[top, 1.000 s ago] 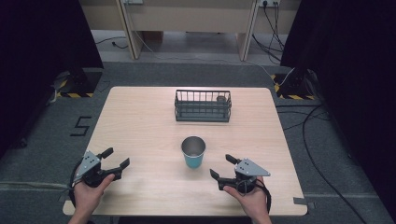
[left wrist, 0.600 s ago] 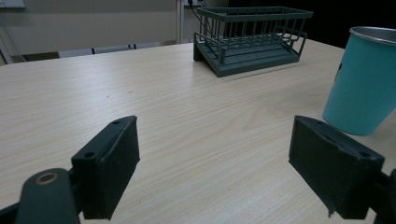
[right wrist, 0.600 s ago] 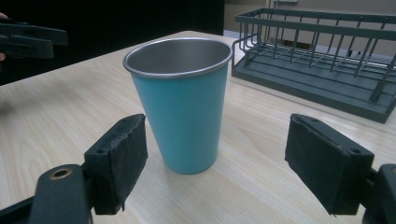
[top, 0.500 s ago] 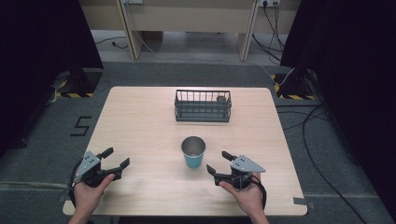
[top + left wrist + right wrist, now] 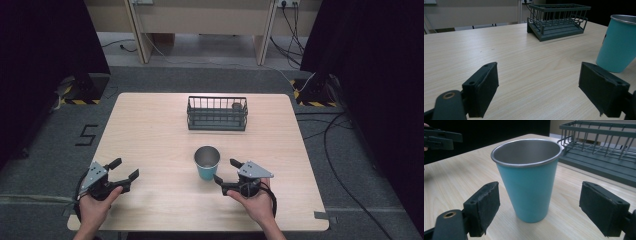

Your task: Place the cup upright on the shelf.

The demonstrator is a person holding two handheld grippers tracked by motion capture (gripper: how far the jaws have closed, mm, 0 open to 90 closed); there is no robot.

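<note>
From the high view, the teal cup (image 5: 207,163) stands upright mid-table, the right gripper (image 5: 227,171) at its 4 o'clock, jaws spread, not touching. The left gripper (image 5: 124,169) rests at 9 o'clock, released. The right gripper view shows the cup (image 5: 527,177) between its splayed jaws, wire rack (image 5: 599,150) at 1 o'clock.

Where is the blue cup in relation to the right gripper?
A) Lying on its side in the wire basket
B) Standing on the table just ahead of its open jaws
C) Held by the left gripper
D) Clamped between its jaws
B: the cup stands upright on the table, the right gripper open and not touching it.
</note>
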